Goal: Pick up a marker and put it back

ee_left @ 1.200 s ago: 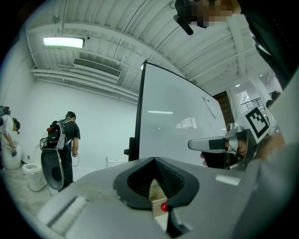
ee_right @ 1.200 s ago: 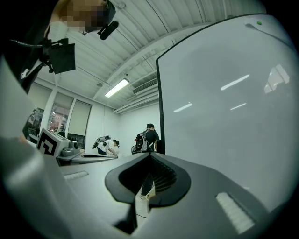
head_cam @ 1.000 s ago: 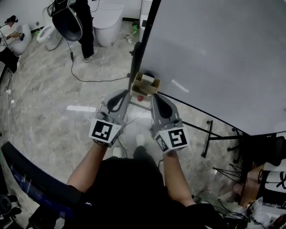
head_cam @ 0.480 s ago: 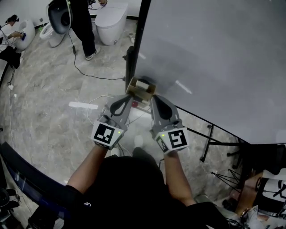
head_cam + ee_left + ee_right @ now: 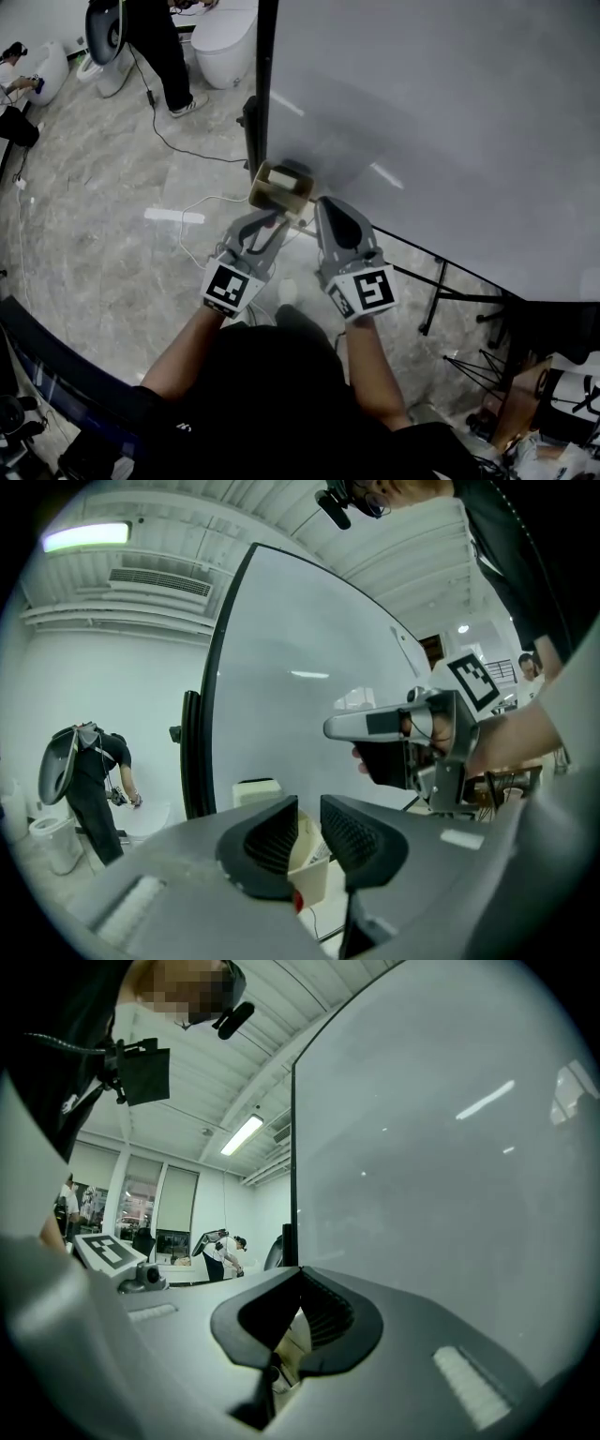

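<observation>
**Marker hard to single out as left jaws open at the cardboard box**

No view shows the marker plainly. In the left gripper view a thin pale stick with dark bands (image 5: 322, 852) leans against the right inner wall of the cardboard box (image 5: 309, 878); it is too small to say whether it is the marker. A small red thing (image 5: 298, 902) shows just under the box's near corner, and I cannot tell what it is.

The box is open-topped. It sits at the lower left corner of the whiteboard (image 5: 431, 122), just beside the board's black frame post (image 5: 261, 84).

The left gripper (image 5: 269, 217) reaches forward to the near side of the box. Its jaws are opening: the ribbed pads (image 5: 272, 836) stand apart with a clear gap, and nothing is pressed between them. The box shows through that gap, beyond and below the tips.

The right gripper (image 5: 330, 204) is held just right of the left one, near the box and in front of the board. Its jaws are together at the tips and hold nothing. A sliver of cardboard shows in the hollow beneath them in the right gripper view.

On the marble floor (image 5: 112, 244) a white cable (image 5: 202, 211) curls to the left of the grippers. Far left, a person in dark clothes (image 5: 159, 47) stands beside a white toilet (image 5: 220, 42).
</observation>
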Demonstrator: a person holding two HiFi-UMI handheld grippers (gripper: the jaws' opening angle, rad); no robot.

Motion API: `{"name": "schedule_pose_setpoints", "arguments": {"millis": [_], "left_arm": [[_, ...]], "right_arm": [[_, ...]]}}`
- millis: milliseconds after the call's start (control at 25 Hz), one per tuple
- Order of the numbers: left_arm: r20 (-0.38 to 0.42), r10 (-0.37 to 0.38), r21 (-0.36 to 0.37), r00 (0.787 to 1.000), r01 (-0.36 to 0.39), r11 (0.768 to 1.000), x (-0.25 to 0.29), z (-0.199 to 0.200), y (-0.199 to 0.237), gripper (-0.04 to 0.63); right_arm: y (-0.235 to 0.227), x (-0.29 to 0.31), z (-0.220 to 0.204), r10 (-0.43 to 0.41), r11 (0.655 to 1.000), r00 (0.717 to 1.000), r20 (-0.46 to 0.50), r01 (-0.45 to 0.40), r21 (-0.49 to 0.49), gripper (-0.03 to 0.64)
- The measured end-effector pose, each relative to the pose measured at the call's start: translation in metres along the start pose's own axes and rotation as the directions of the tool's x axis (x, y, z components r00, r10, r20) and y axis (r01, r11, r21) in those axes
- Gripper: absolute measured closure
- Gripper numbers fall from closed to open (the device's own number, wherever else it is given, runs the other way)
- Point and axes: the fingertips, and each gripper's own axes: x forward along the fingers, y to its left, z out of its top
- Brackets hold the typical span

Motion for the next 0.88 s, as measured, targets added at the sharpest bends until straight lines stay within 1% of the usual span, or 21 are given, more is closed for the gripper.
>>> {"name": "schedule_pose_setpoints", "arguments": {"millis": [80, 200, 280, 400, 480, 600, 720, 880], "left_arm": [[-0.027, -0.006, 0.025, 1.000, 0.006, 1.000, 0.005, -0.005, -0.003, 0.489], [-0.071, -0.010, 0.083, 0.997, 0.016, 0.996, 0.013, -0.010, -0.007, 0.465], [-0.089, -0.015, 0.102, 0.996, 0.024, 0.994, 0.018, -0.015, -0.014, 0.454], [-0.099, -0.013, 0.096, 0.995, 0.023, 0.995, 0.022, -0.026, -0.020, 0.451], [-0.107, -0.008, 0.105, 0.994, 0.020, 0.994, 0.025, -0.029, -0.021, 0.446], [-0.120, 0.012, 0.113, 0.993, 0.002, 0.994, 0.029, -0.034, -0.021, 0.439], [-0.119, 0.035, 0.123, 0.992, -0.021, 0.992, 0.033, -0.034, -0.021, 0.439], [-0.119, 0.038, 0.147, 0.992, -0.020, 0.989, 0.038, -0.029, -0.024, 0.439]], "right_arm": [[-0.003, -0.001, -0.001, 0.001, 1.000, 1.000, -0.001, -0.001, 0.004, 0.607], [-0.008, -0.002, -0.001, 0.005, 1.000, 1.000, -0.001, -0.004, 0.007, 0.607], [-0.010, -0.004, -0.001, 0.003, 1.000, 1.000, -0.002, -0.003, 0.008, 0.607], [-0.011, -0.007, 0.000, 0.006, 1.000, 1.000, -0.005, -0.006, 0.011, 0.607], [-0.010, -0.008, -0.001, 0.011, 1.000, 1.000, -0.005, -0.011, 0.013, 0.607], [-0.012, -0.010, -0.001, 0.014, 1.000, 1.000, -0.009, -0.013, 0.015, 0.607], [-0.015, -0.013, 0.000, 0.012, 1.000, 1.000, -0.012, -0.012, 0.017, 0.607], [-0.019, -0.017, 0.001, 0.010, 1.000, 1.000, -0.013, -0.009, 0.017, 0.607]]}}
